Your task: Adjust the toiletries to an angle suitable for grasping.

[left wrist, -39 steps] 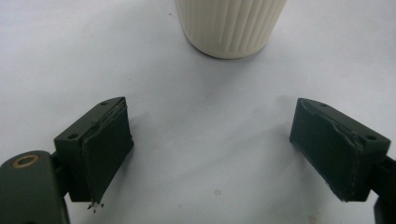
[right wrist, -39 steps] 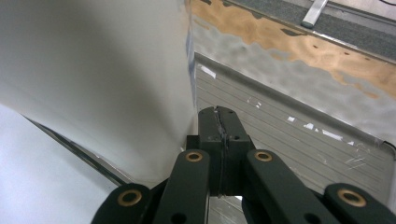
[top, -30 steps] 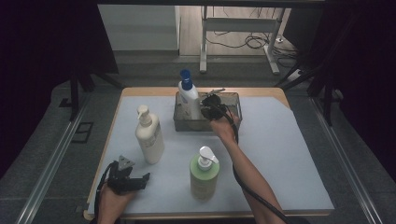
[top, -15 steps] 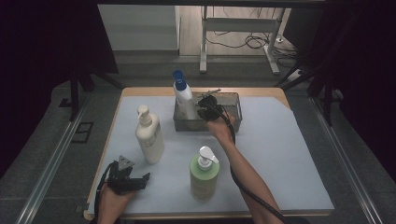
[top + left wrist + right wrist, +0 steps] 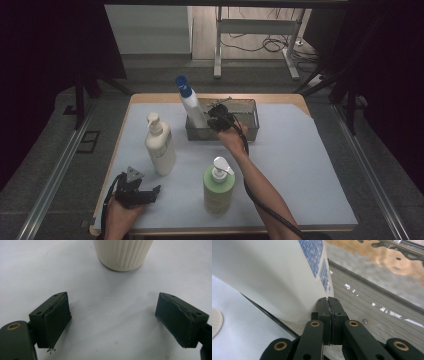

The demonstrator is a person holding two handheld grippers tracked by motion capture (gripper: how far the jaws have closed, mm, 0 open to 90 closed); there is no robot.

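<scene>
Leaning tilted in the grey metal basket at the table's far side: white plastic bottle with blue cap, touching the right gripper, jaws pressing together, gripping nothing. Resting near the front edge: left gripper, jaws gaping wide, empty.

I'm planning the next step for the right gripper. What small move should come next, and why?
Probably keep nudging the blue-capped bottle sideways until it tips down into the basket. The right gripper is shut with nothing between its jaws, its tips against the bottle's side, and the bottle leans left in the basket's end rather than lying in it.
</scene>
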